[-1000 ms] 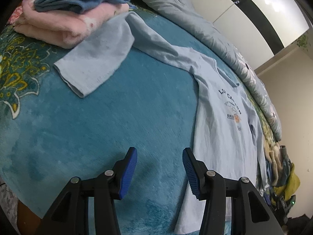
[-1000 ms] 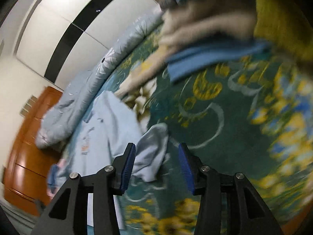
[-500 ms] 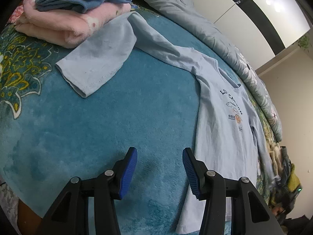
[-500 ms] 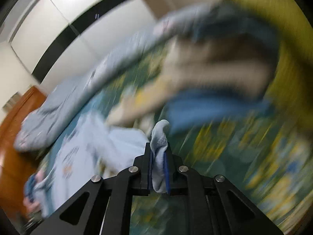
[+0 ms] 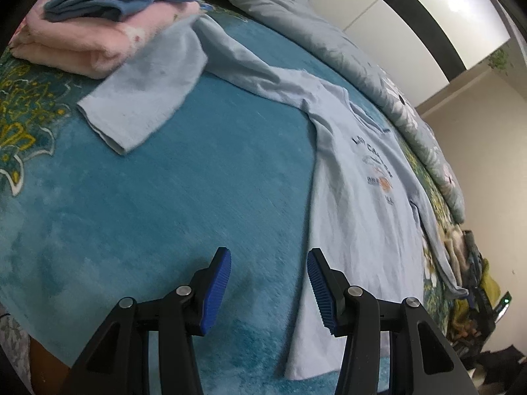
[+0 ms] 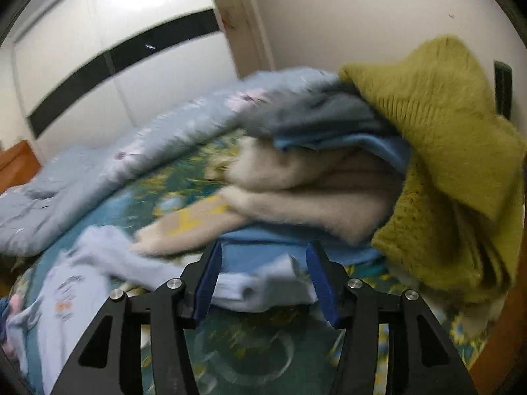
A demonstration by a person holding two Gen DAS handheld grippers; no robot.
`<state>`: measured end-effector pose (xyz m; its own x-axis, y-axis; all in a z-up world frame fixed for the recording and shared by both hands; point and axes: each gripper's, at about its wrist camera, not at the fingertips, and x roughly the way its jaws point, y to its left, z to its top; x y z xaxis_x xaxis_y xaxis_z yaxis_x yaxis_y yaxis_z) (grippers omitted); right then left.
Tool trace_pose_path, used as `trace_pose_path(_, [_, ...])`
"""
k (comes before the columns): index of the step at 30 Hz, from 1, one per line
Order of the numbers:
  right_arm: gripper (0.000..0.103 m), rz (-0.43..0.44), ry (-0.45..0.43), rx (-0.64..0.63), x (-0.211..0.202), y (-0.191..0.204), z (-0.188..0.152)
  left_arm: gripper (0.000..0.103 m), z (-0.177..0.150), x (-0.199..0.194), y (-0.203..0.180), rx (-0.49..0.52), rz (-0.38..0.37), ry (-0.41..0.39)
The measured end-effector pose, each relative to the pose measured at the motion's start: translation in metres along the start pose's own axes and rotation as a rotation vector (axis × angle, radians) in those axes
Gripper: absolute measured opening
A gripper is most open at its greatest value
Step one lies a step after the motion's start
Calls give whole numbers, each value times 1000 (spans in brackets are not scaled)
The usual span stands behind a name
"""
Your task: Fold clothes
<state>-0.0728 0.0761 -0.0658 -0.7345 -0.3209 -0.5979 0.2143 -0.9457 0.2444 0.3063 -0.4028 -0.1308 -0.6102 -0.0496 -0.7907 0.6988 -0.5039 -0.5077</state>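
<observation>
On the teal bed cover [image 5: 158, 204] the pale blue long-sleeved shirt [image 5: 359, 217] lies face up, print showing; one sleeve [image 5: 148, 98] runs out toward the far left corner of the bed, its upper part touching the folded pink and blue stack [image 5: 98, 33] there; my left gripper [image 5: 268, 291] hangs about half open over bare cover just beside the shirt's hem, nothing between the pads; my right gripper [image 6: 260, 283] is opening as I read it, with the other sleeve's cuff [image 6: 263, 283] lying loose between the jaws, no pad pressing on it, so I judge it let go; that cuff sits at the right side of the bed, close against the heap of unfolded clothes [image 6: 428, 151]; the risks I see from here: the sleeve is bunched, not flat, so a fold over it would trap creases; the pads could snag the cuff as I draw back and drag it out of line; reaching in again, I might catch the heap's blue garment [image 6: 346, 138] instead; on the left, a careless pull on the long sleeve could topple the folded stack
</observation>
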Motion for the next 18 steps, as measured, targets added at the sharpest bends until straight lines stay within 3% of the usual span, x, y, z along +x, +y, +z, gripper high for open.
trace_pose_path(2, [55,118,32,-49,-21,19,-21,52,-6,3,-5,16,-7,18])
trace_pose_path(6, [55,374,248,-121,-29,57,-72,52,-18,7,-15,53,-17,50])
trace_pose_path(7, [55,393,265,-133,-31,64,-83,52,-22,8,-17,63,-19,60])
trace_pose_path(11, [55,323,221,-148,-40,60,-98,52,-37,13,-22,100,-28,96])
trace_pose_path(14, [55,404,322,-42,-29,49,-110,53,-46,12,-25,130,-26,75])
trace_pose_path(18, [55,416,421,-23,-14,58,-137,53,-51,9,-24,128,-46,60])
